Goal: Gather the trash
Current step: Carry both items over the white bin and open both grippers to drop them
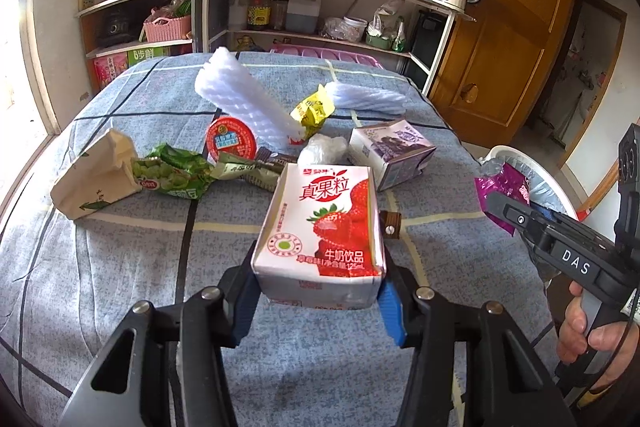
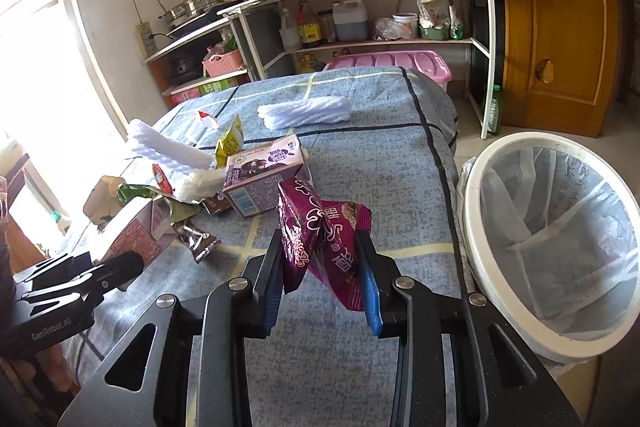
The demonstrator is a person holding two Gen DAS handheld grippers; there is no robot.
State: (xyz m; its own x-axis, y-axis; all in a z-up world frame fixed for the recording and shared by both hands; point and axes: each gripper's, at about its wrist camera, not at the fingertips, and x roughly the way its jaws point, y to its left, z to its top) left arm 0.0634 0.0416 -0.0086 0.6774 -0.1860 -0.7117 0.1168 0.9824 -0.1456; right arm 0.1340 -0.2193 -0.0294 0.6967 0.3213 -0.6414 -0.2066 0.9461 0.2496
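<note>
Above the worktop [image 1: 120,267] | left hand-held gripper [image 1: 320,301] clamps strawberry milk carton [image 1: 320,227] by its side walls: light, crushable | right hand-held gripper [image 2: 322,291] pinches purple snack wrapper [image 2: 320,243]: limp, slippery | lined bin [image 2: 500,187] just beside.

Purple snack wrapper [image 2: 320,247] between right tool's [image 2: 322,291] pads, beside bin [image 2: 476,227].

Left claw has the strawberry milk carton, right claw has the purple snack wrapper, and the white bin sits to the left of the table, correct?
Not quite. The white lined bin stands to the right of the blue checked table, as the right wrist view shows. The left claw does grip the red-and-white strawberry milk carton, the right claw the purple snack wrapper.
</note>
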